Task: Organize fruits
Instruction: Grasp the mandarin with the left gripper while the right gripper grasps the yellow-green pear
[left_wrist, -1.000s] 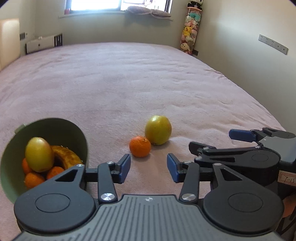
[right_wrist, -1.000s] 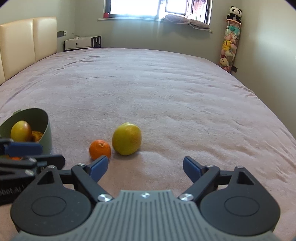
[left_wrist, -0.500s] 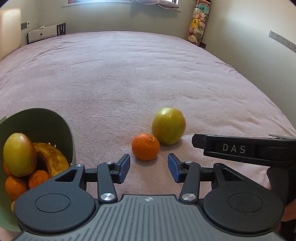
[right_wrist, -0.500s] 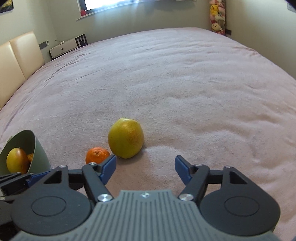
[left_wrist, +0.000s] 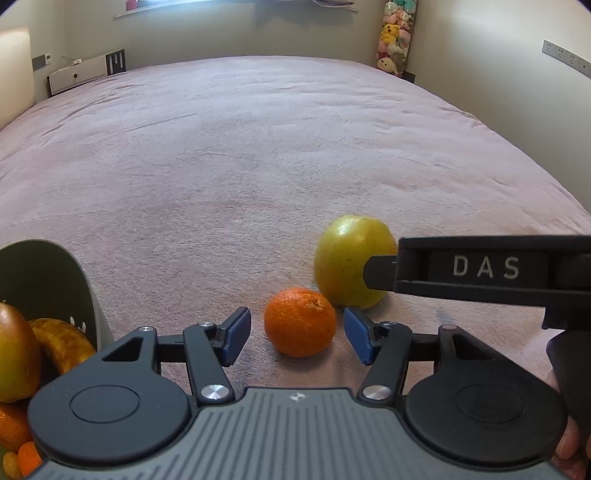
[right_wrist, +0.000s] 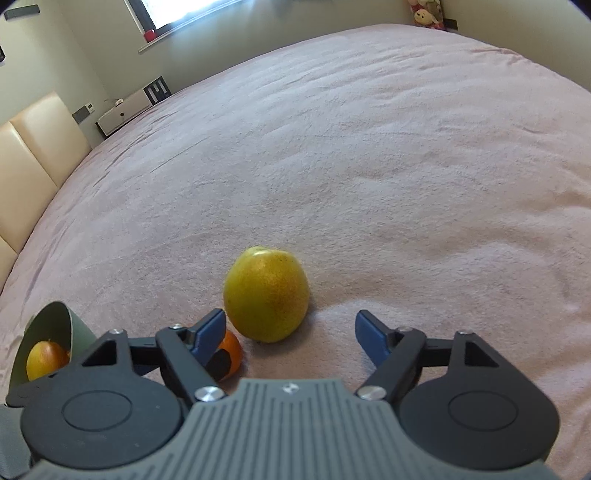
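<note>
My left wrist camera sits just behind its own gripper fingers, tilted down over the pink bedspread (left_wrist: 280, 147) toward the far wall, low and close enough that the mandarin (left_wrist: 300, 322) fills the lower middle, with the green bowl (left_wrist: 44, 273) at its left edge. My right wrist camera looks the same way from just to the right, rolled so the bed slants, and sits close to the yellow-green apple (right_wrist: 266, 293). Both views share apple, mandarin, bowl and bed, and the left view also catches the right gripper's side.
</note>
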